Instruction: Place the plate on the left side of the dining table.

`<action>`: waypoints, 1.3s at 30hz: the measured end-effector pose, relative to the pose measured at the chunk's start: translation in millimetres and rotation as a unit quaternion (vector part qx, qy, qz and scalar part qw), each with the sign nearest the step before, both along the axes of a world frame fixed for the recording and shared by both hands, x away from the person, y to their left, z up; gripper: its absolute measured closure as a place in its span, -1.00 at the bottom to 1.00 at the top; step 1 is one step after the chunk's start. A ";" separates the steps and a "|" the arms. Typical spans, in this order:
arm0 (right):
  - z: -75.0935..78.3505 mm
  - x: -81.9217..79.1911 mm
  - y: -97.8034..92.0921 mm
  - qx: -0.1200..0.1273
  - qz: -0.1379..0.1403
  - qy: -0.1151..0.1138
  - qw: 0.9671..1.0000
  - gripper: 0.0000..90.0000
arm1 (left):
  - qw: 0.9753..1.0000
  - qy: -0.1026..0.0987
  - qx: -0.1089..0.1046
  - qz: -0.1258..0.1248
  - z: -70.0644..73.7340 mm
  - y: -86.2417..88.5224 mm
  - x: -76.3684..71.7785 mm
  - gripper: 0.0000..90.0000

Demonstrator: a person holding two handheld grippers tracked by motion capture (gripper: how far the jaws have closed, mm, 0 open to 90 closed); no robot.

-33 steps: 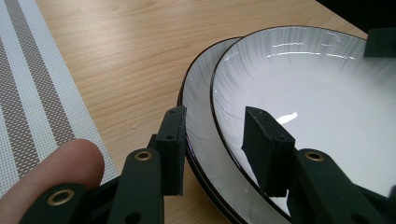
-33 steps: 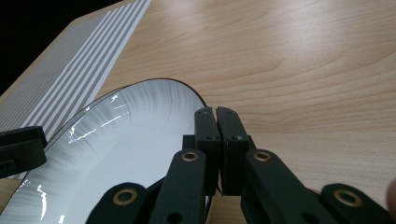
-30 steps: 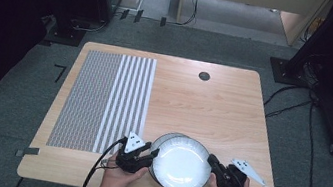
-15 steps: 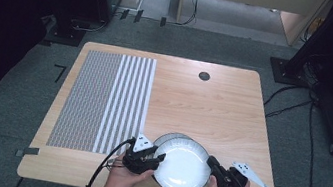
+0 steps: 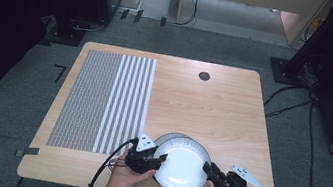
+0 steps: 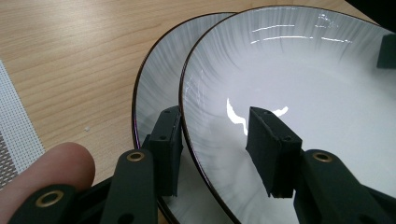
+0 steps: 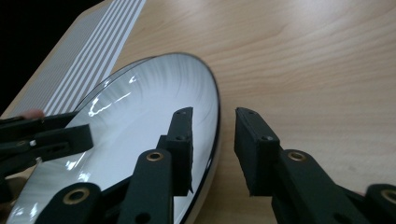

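The left gripper (image 5: pixel 156 159) has its jaws spread on either side of the near-left rim of the upper white plate (image 5: pixel 182 168), one jaw above the plate's inside and one below its edge; in the left gripper view (image 6: pixel 219 154) neither pad plainly presses the rim, so a firm pinch cannot be told. The right gripper (image 5: pixel 210 171) straddles the plate's right rim (image 7: pixel 212 149) with its jaws spread, a gap showing beside the edge. The upper plate sits tilted over a second white plate (image 6: pixel 156 93) of the same dark-rimmed kind, shifted a little to the near right of it. Both lie near the near edge of the wooden table (image 5: pixel 213 106). A striped grey-and-white placemat (image 5: pixel 108 99) lies just left of the plates.
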State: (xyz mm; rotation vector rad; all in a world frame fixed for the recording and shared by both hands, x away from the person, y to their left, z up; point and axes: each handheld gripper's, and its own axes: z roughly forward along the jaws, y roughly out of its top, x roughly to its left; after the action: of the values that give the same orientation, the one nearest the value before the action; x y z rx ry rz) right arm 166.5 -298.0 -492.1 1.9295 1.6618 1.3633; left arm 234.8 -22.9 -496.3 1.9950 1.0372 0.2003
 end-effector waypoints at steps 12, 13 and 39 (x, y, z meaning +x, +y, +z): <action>-2.6 -12.7 13.8 -0.010 -0.003 0.026 1.000 0.55 | 1.000 0.002 0.000 -0.002 -1.3 -3.1 4.0 0.22; -2.9 -12.6 13.9 -0.008 -0.004 0.027 1.000 0.56 | 1.000 0.002 -0.001 -0.001 -1.3 -3.2 4.3 0.22; -14.2 -4.1 -3.4 0.145 -0.056 0.031 0.987 0.82 | 0.998 0.040 -0.044 -0.025 -3.2 0.6 3.8 0.13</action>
State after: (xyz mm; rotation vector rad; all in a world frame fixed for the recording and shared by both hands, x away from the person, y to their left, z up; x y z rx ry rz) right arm 162.4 -301.4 -506.3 2.2071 1.4189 1.5885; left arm 238.6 -22.3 -499.4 1.9601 1.0276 0.0465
